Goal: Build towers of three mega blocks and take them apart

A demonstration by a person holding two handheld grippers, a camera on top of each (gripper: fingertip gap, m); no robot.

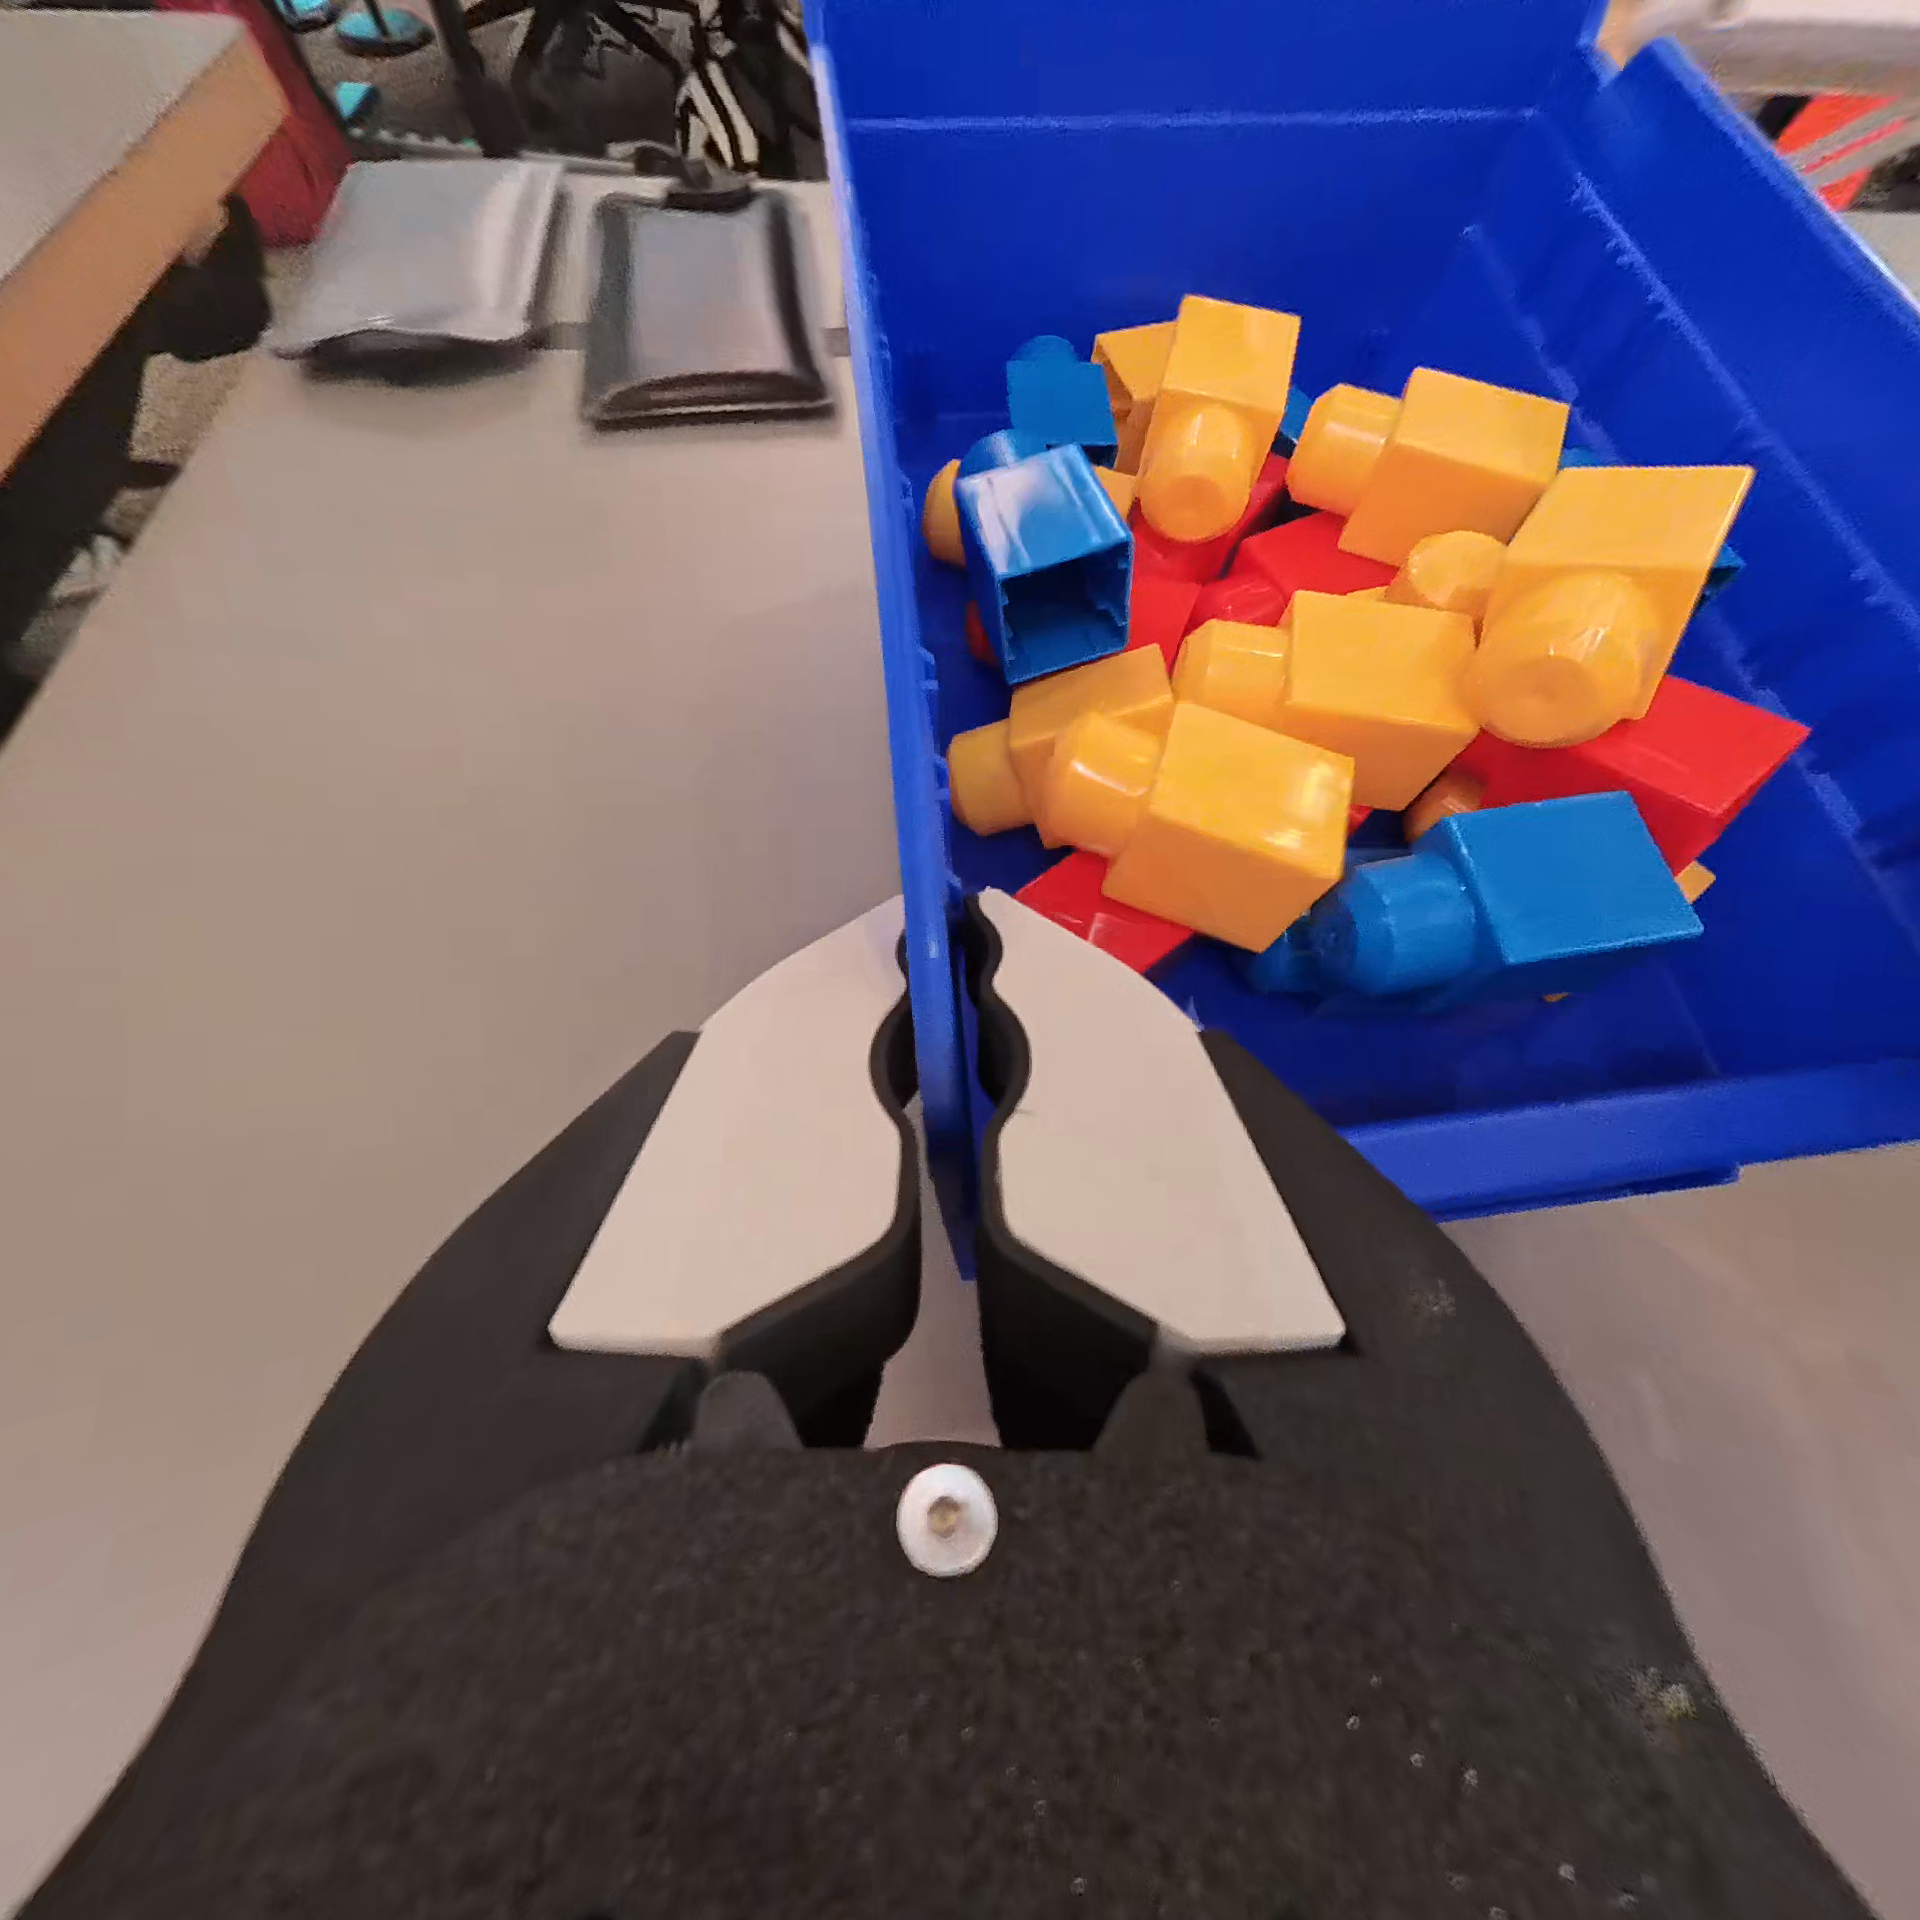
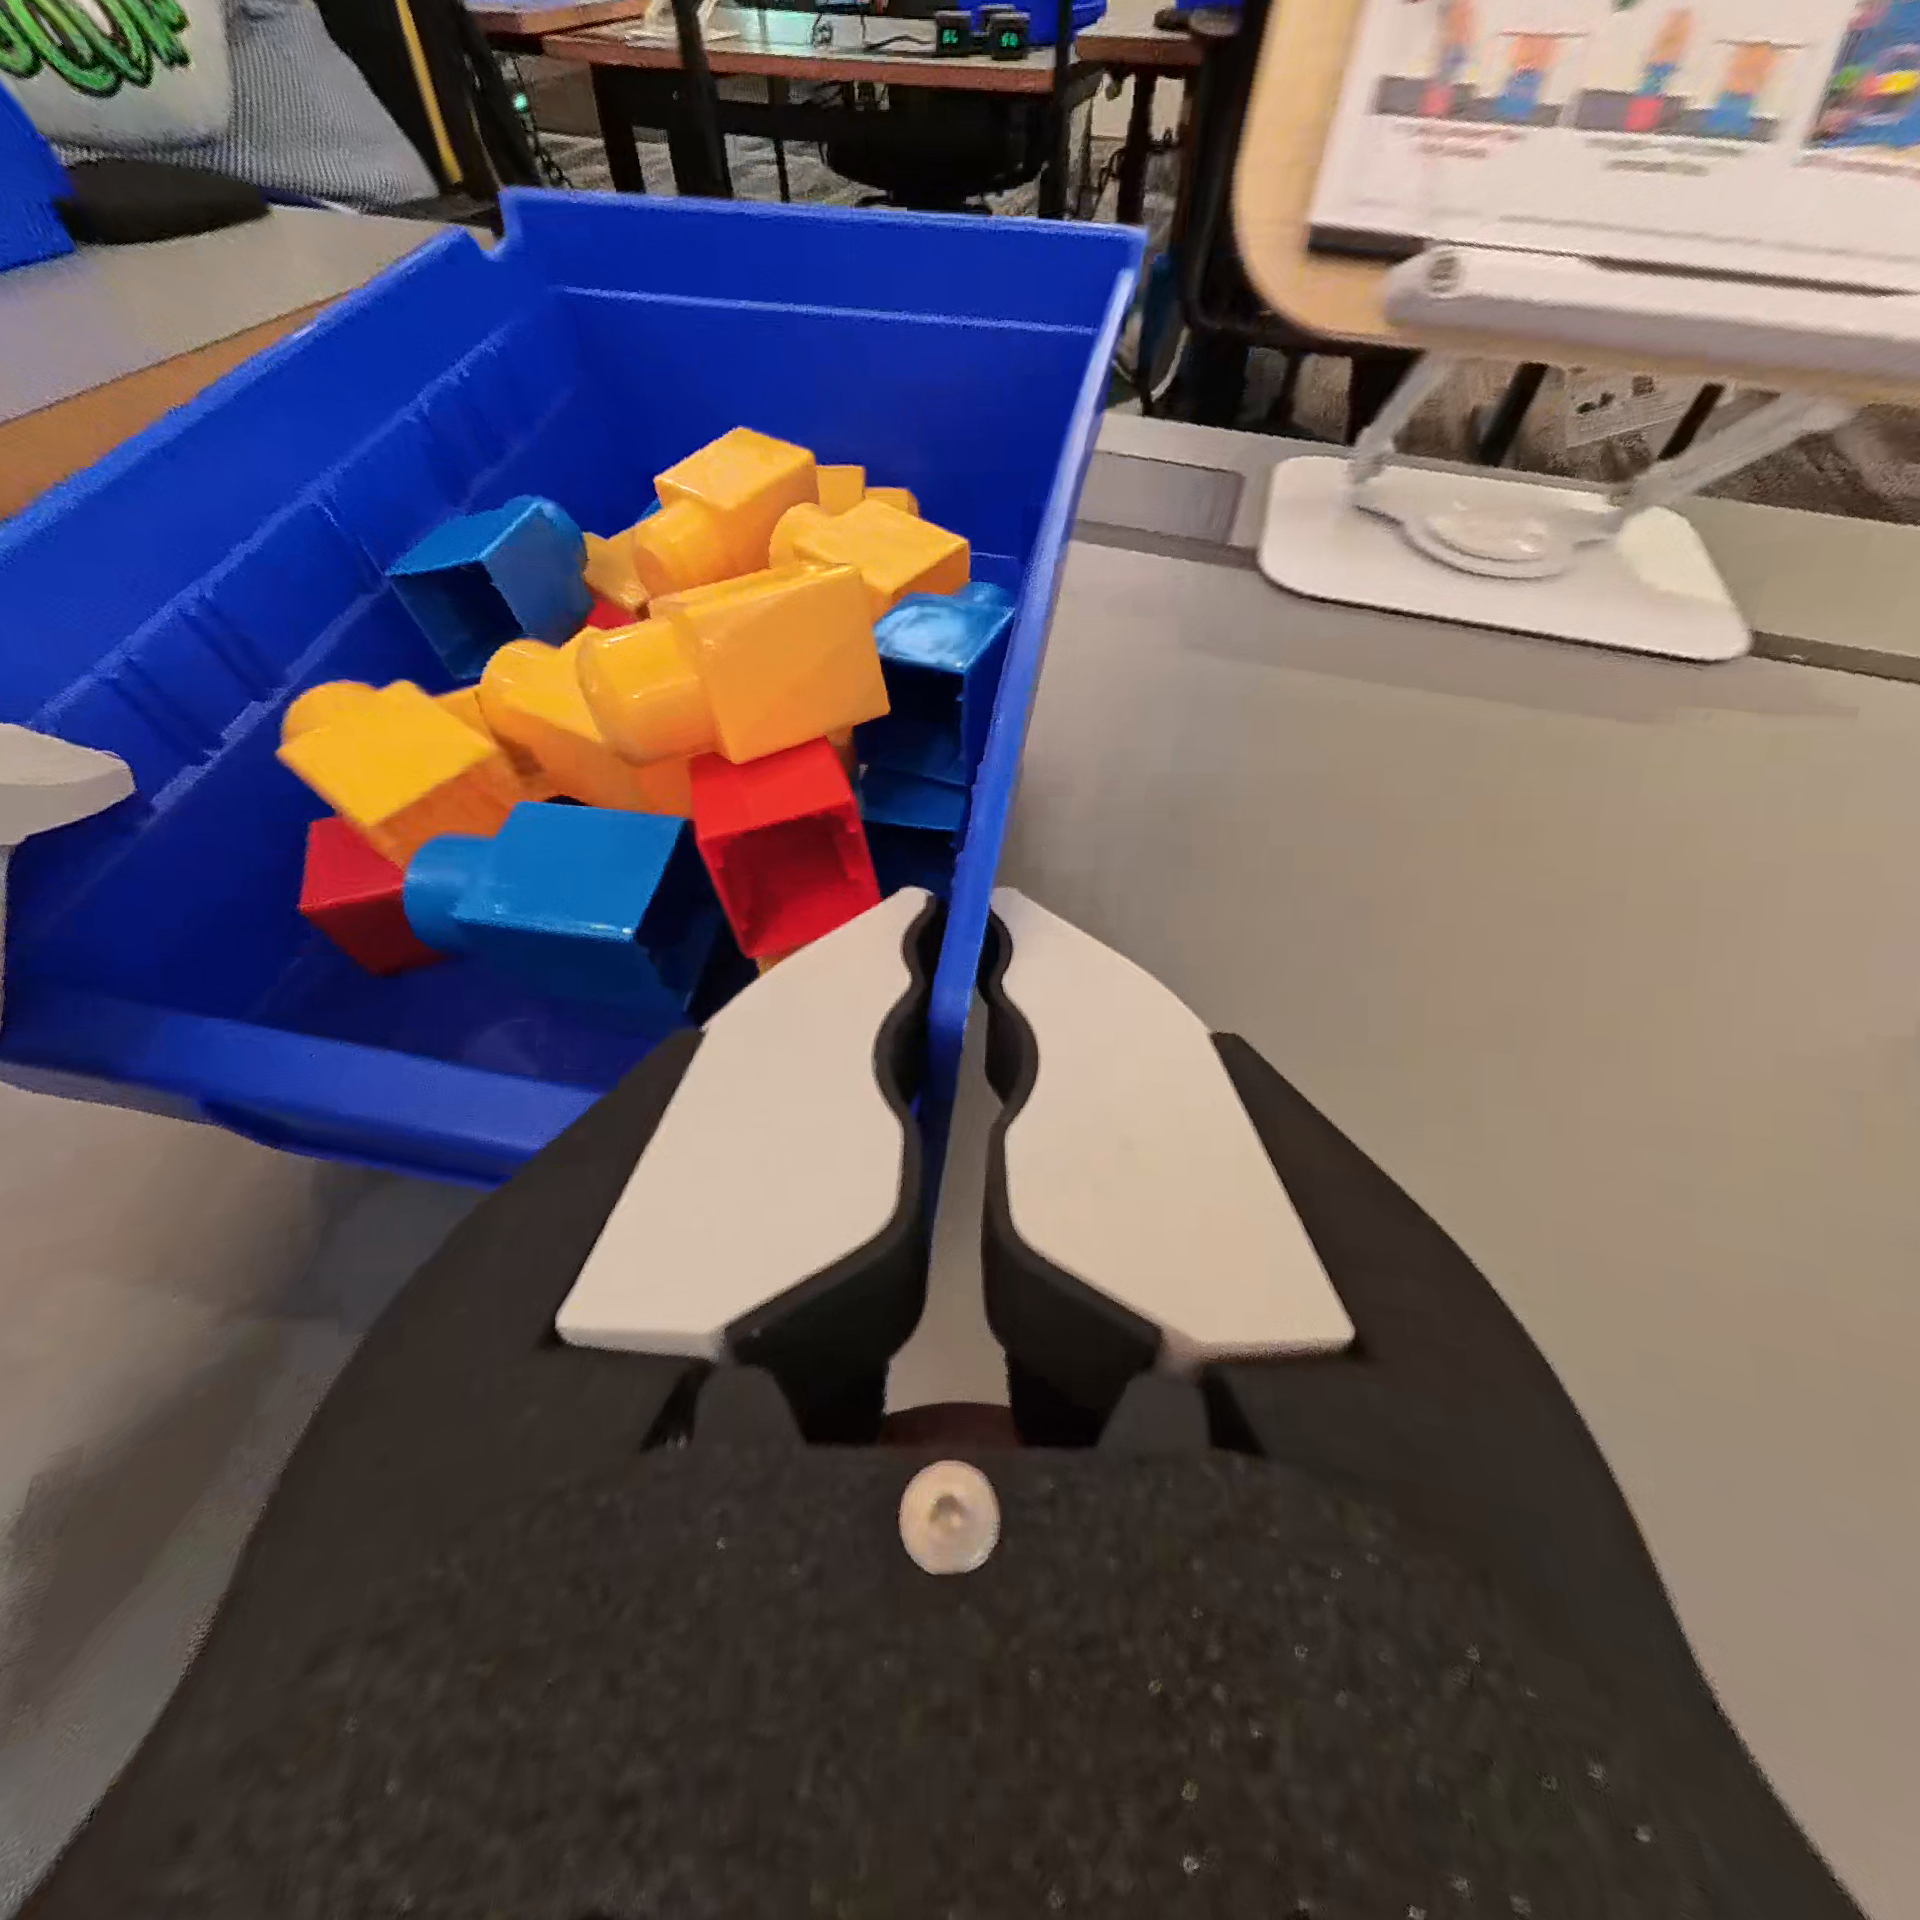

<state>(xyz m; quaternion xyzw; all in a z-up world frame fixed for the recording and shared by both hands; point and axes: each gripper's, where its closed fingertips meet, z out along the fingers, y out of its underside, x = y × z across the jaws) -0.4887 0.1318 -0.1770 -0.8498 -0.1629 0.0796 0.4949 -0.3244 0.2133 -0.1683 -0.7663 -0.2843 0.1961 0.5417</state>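
A blue plastic bin [image 1: 1195,239] holds a loose pile of yellow, red and blue mega blocks [image 1: 1340,665]. My left gripper [image 1: 938,920] is shut on the bin's left wall, one finger outside and one inside. In the right wrist view the same bin [image 2: 790,312] holds the block pile [image 2: 665,686]. My right gripper [image 2: 961,914] is shut on the bin's right wall in the same way. The bin sits tilted, its front end off the grey table [image 2: 1455,935]. The tip of the left gripper [image 2: 52,779] shows at the far left edge of the right wrist view.
Two flat grey and dark pouches [image 1: 561,281] lie on the table left of the bin. A white stand [image 2: 1496,561] carrying a picture sheet [image 2: 1621,114] is at the right back. Chairs and other tables stand beyond. About 20 centimeters separates my left fingertips from my right.
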